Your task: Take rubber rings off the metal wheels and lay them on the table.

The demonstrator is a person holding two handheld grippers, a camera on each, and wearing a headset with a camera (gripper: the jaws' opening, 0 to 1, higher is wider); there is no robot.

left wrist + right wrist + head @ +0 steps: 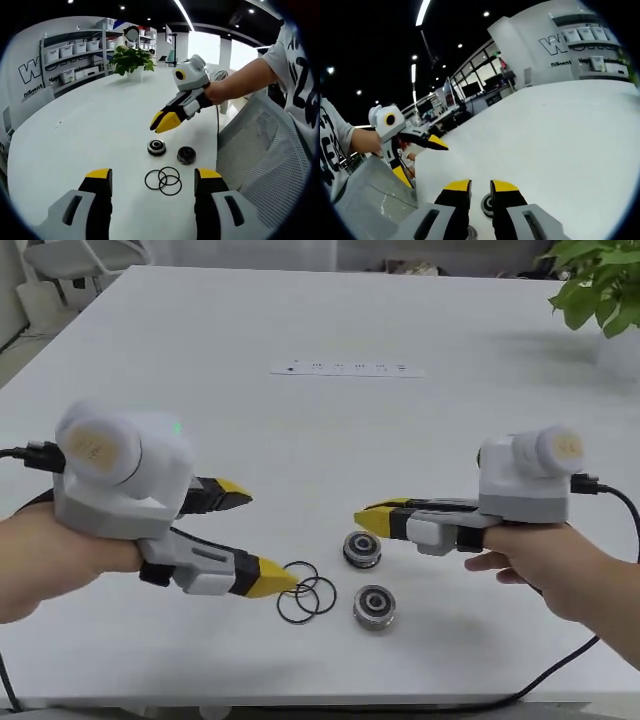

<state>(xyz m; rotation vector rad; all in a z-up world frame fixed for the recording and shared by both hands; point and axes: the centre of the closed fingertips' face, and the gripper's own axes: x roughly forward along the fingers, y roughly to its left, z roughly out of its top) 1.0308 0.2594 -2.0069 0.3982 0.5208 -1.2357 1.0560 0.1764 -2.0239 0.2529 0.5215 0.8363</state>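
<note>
A wide, smooth white table (300, 430) is seen from above, running away from the near edge. Three thin black rubber rings (308, 592) are laid flat near that edge, overlapping one another in a small cluster. Just to their right, two small round metal wheels are set flat on the surface, near each other but not touching: the farther wheel (362, 549) and the nearer wheel (374, 605). Each is dark at the rim and silvery at the centre. Well beyond them, a narrow white strip with small dark marks (347, 368) is laid flat. A green leafy plant (598, 285) is placed at the far right corner.
</note>
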